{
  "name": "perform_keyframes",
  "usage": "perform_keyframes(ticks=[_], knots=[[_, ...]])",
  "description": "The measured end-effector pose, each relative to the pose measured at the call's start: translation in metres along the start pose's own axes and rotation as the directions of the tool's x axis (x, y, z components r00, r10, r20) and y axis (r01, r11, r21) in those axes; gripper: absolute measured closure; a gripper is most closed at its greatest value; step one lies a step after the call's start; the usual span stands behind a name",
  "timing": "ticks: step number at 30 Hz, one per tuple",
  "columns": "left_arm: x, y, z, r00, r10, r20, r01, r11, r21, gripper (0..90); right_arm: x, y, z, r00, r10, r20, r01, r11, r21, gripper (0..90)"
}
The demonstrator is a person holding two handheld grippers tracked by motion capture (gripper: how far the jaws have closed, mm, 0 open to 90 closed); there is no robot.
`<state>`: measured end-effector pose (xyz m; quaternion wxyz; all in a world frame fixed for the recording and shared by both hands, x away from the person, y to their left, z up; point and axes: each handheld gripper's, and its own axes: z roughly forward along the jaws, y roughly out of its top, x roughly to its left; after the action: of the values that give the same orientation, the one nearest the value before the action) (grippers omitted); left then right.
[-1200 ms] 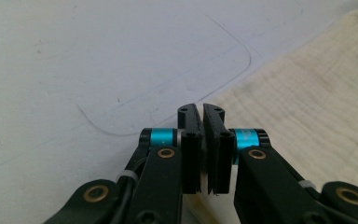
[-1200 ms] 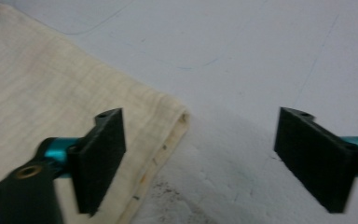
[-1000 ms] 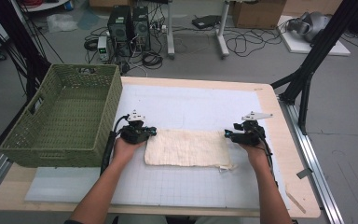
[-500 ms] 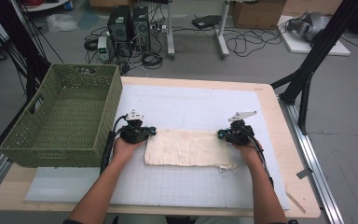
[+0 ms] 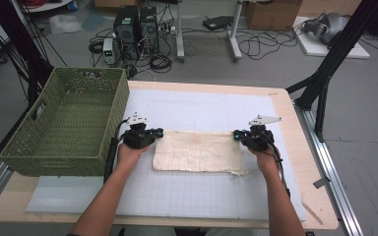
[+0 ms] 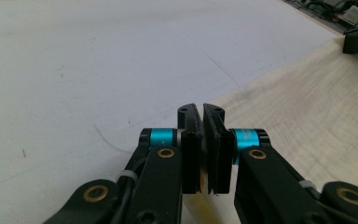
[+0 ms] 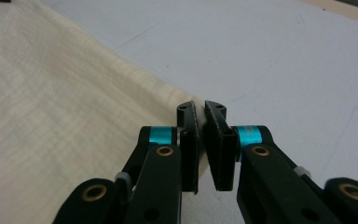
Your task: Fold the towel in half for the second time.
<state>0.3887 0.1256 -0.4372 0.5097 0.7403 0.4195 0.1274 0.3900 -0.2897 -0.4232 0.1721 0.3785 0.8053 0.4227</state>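
on my far left the green woven basket [image 5: 64,125] sits at the table's [image 5: 295,123] left edge, with its near wall hiding most of the floor inside it. just to the right of it is my left gripper [image 5: 158,132], and from the high view my own hand covers most of its body, so the tips are small and hard to read there. in the left gripper view my fingers [image 6: 189,140] are clenched together on the near left corner of the cream cloth [image 5: 197,151]; a sliver of the fabric shows pinched between the pads, while the corner itself is tucked out of sight behind the black arms.

the cloth lies flat as a long rectangle on the white gridded mat [image 5: 187,191], in the middle of the table, stretched between my two hands. its near right corner looks frayed, though it is too small to make out clearly.

at the cloth's far right corner is my right gripper [image 5: 237,134]. its jaws have just been closing, and in the right gripper view my fingers [image 7: 214,135] stand nearly together over the cloth's edge [image 7: 74,102]. the fabric runs down between them and the pads appear to grip it, but the pinch itself is hidden low between the arms.
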Motion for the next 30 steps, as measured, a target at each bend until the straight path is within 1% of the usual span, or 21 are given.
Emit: perform_keyframes(ticks=[1, 6, 8, 9, 12, 14, 15, 17, 19, 20, 23, 24, 26, 27, 29, 30], knots=[[0.0, 0.0, -0.001, 1.0, 0.002, 0.001, -0.002, 1.0, -0.003, 85.0, 0.001, -0.001, -0.001, 1.0, -0.004, -0.001, 0.004, 1.0, -0.011, 84.3], [-0.008, -0.002, -0.006, 0.9989, 0.046, 0.013, -0.046, 0.9988, -0.017, 85.0, 0.005, -0.004, -0.008, 0.9998, -0.021, 0.003, 0.021, 1.0, -0.016, 84.3], [-0.01, -0.003, -0.009, 0.998, 0.059, 0.024, -0.059, 0.9983, -0.002, 85.0, 0.006, -0.005, -0.01, 0.9998, -0.021, -0.004, 0.021, 0.999, -0.026, 84.3], [-0.011, -0.004, -0.01, 0.9979, 0.056, 0.032, -0.056, 0.9984, -0.007, 84.9, 0.007, -0.006, -0.011, 0.9998, -0.02, -0.008, 0.02, 1.0, -0.024, 84.3], [-0.013, -0.006, -0.015, 0.9968, 0.065, 0.047, -0.064, 0.9978, -0.015, 84.8, 0.01, -0.008, -0.015, 0.9994, -0.031, -0.015, 0.03, 0.999, -0.021, 84.2], [-0.017, -0.008, -0.019, 0.9953, 0.079, 0.056, -0.078, 0.9968, -0.016, 84.8, 0.012, -0.009, -0.017, 0.999, -0.04, -0.019, 0.04, 0.999, -0.018, 84.1], [-0.018, -0.008, -0.021, 0.9949, 0.083, 0.058, -0.082, 0.9965, -0.015, 84.8, 0.015, -0.009, -0.02, 0.9982, -0.056, -0.019, 0.056, 0.998, -0.02, 84.0], [-0.021, -0.01, -0.024, 0.9927, 0.099, 0.069, -0.098, 0.9951, -0.015, 84.9, 0.018, -0.009, -0.023, 0.9977, -0.065, -0.019, 0.064, 0.997, -0.031, 84.0], [-0.024, -0.012, -0.027, 0.9917, 0.103, 0.076, -0.102, 0.9946, -0.015, 84.9, 0.021, -0.011, -0.028, 0.9974, -0.07, -0.017, 0.069, 0.997, -0.043, 84.0], [-0.026, -0.012, -0.029, 0.9908, 0.109, 0.081, -0.108, 0.994, -0.013, 84.9, 0.022, -0.012, -0.03, 0.997, -0.075, -0.018, 0.074, 0.996, -0.048, 84.0], [-0.031, -0.013, -0.033, 0.989, 0.123, 0.081, -0.121, 0.9921, -0.032, 84.8, 0.026, -0.018, -0.034, 0.9969, -0.077, -0.017, 0.076, 0.996, -0.051, 84.0], [-0.031, -0.014, -0.034, 0.9881, 0.129, 0.084, -0.127, 0.9915, -0.027, 84.7, 0.028, -0.02, -0.035, 0.997, -0.075, -0.019, 0.074, 0.996, -0.051, 84.0], [-0.033, -0.017, -0.036, 0.9875, 0.134, 0.084, -0.132, 0.9909, -0.024, 84.7, 0.031, -0.025, -0.037, 0.996, -0.088, -0.015, 0.087, 0.995, -0.052, 84.0], [-0.033, -0.019, -0.036, 0.988, 0.13, 0.084, -0.128, 0.9915, -0.026, 84.6, 0.034, -0.027, -0.038, 0.9966, -0.08, -0.02, 0.078, 0.996, -0.052, 84.0], [-0.034, -0.021, -0.036, 0.9871, 0.134, 0.088, -0.134, 0.9909, -0.008, 84.5, 0.038, -0.031, -0.04, 0.996, -0.087, -0.019, 0.086, 0.994, -0.062, 84.0], [-0.035, -0.022, -0.037, 0.9865, 0.139, 0.087, -0.138, 0.9903, -0.011, 84.5, 0.039, -0.033, -0.041, 0.9953, -0.095, -0.017, 0.094, 0.993, -0.065, 84.0]])
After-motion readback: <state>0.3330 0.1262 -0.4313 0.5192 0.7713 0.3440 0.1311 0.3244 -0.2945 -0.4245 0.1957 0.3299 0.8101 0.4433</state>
